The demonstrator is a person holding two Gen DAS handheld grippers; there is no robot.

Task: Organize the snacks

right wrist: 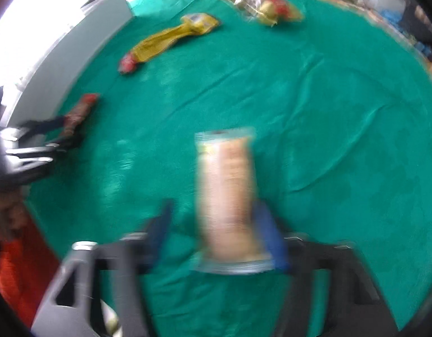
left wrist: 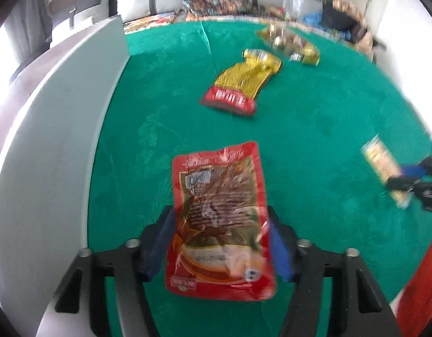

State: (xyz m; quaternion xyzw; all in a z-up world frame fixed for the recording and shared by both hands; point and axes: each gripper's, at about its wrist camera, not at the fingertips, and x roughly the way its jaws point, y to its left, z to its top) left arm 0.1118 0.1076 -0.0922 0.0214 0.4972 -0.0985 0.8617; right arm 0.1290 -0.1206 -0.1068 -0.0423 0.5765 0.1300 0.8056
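Green velvety cloth covers the desk, with a pale upright panel along its left edge and a cluttered sofa behind. Red snack pouch, flat and glossy with a brown printed centre and a pale band near its lower end, sits lengthwise between the blue pads of the left gripper; the jaws are drawn in against both long edges, pinching it, and its lower end hangs over the cloth, so I judge it lifted, or about to be. Grip across the narrow width probably keeps the limp pouch from folding. Right gripper carries a long tan cracker pack with a clear crimped seal at each end, blurred; the right pad lies against it, while a sliver of cloth shows beside the left pad, so I cannot tell if the pinch is complete. Both packs sit near the front of the desk, well apart from each other. Further back lies a yellow pouch with a red end, crumpled and untouched, and beyond it a small heap of gold and red packets near the far edge. Judgement: two items being gathered at once, the far ones left to sort.
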